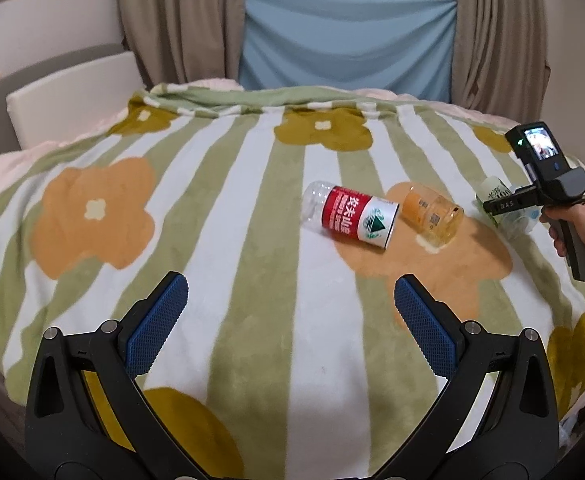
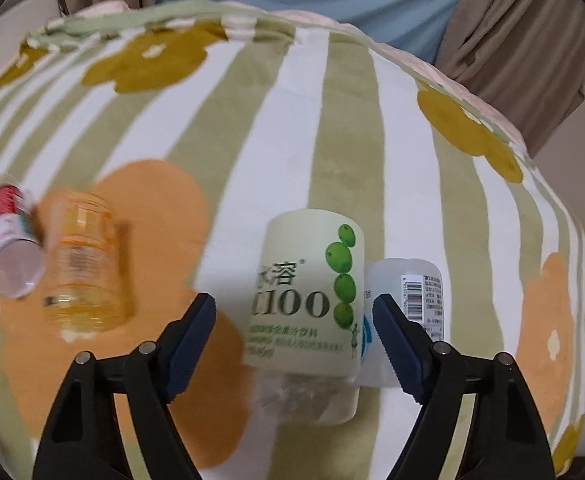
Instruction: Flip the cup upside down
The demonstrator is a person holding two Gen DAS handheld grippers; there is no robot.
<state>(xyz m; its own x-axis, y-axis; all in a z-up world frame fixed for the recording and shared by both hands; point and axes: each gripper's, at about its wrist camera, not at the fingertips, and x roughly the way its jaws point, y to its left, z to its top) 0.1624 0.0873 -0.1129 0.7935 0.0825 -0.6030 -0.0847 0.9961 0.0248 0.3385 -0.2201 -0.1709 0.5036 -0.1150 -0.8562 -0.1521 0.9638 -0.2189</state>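
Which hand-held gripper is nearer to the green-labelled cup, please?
The right hand-held gripper: its open jaws flank the green-labelled cup. The left hand-held gripper sits well back, with the cup far off to its right.

Green-labelled cut-bottle cup [image 2: 306, 292] on its side on the striped blanket, touching a white-labelled cup [image 2: 410, 300].

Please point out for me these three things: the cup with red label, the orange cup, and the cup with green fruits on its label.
red-label cup [image 1: 352, 218], left wrist view, on the red part of its label.
orange cup [image 1: 432, 213], left wrist view, on its clear side wall.
green-fruit cup [image 2: 304, 292], right wrist view, on the pale label.
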